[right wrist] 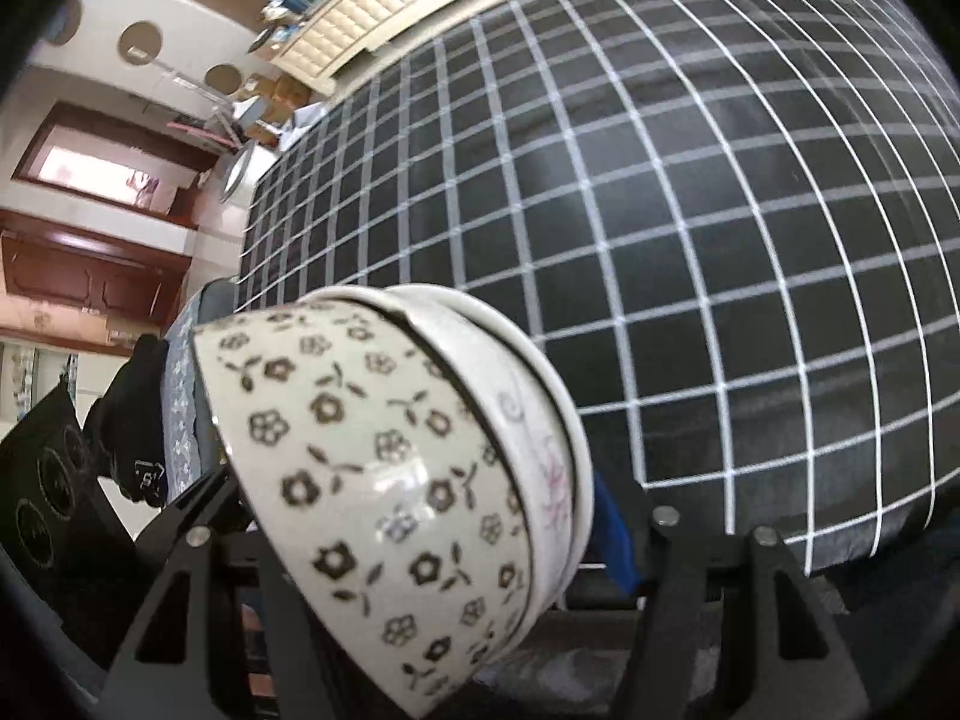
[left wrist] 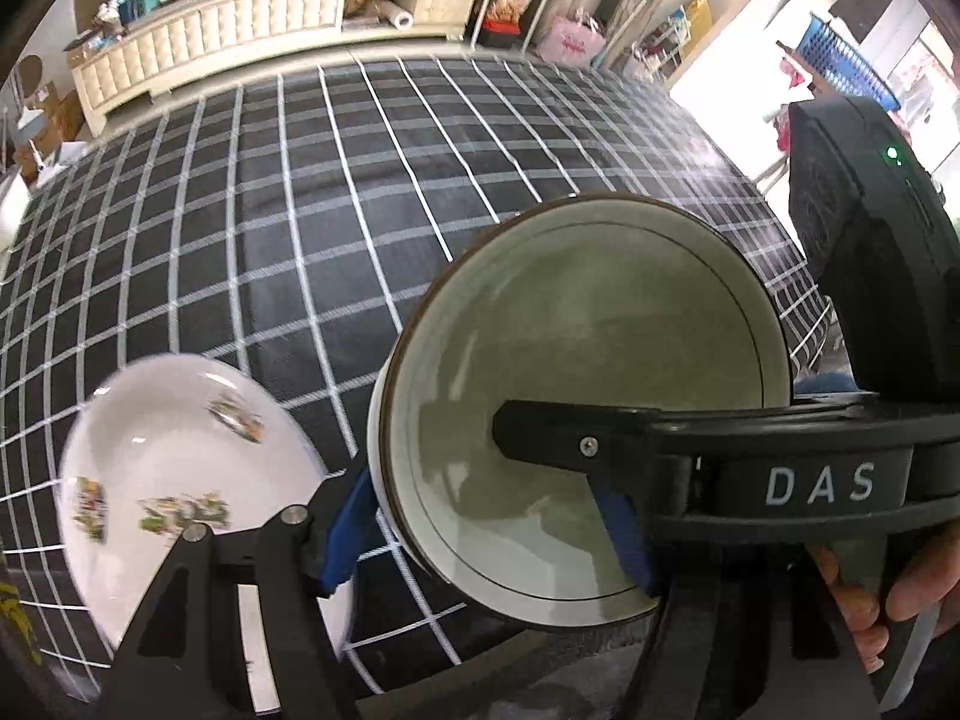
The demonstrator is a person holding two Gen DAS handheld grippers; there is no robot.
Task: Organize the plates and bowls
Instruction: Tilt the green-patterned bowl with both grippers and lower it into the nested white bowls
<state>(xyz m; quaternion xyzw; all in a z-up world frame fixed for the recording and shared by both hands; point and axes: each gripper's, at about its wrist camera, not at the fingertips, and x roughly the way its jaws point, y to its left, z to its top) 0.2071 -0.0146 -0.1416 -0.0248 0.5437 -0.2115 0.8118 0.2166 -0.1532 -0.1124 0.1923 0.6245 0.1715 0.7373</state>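
Observation:
In the left wrist view a brown-rimmed bowl (left wrist: 576,372) with a grey-green inside hangs tipped, its mouth towards the camera. My left gripper (left wrist: 486,510) is shut on it, one blue pad (left wrist: 348,528) on the outer wall and the other inside. The right gripper's black body (left wrist: 810,480) crosses from the right, one finger over the bowl's mouth. In the right wrist view my right gripper (right wrist: 480,534) is shut on a stack of nested bowls (right wrist: 372,450). The outermost has a dark flower pattern, and the left finger is hidden. A white flowered plate (left wrist: 168,450) lies lower left.
The table (left wrist: 360,210) wears a black cloth with a white grid, also seen in the right wrist view (right wrist: 720,240). A cream cabinet (left wrist: 240,36) stands beyond the far edge. A hand (left wrist: 912,588) grips the right gripper's handle. A blue basket (left wrist: 846,60) is far right.

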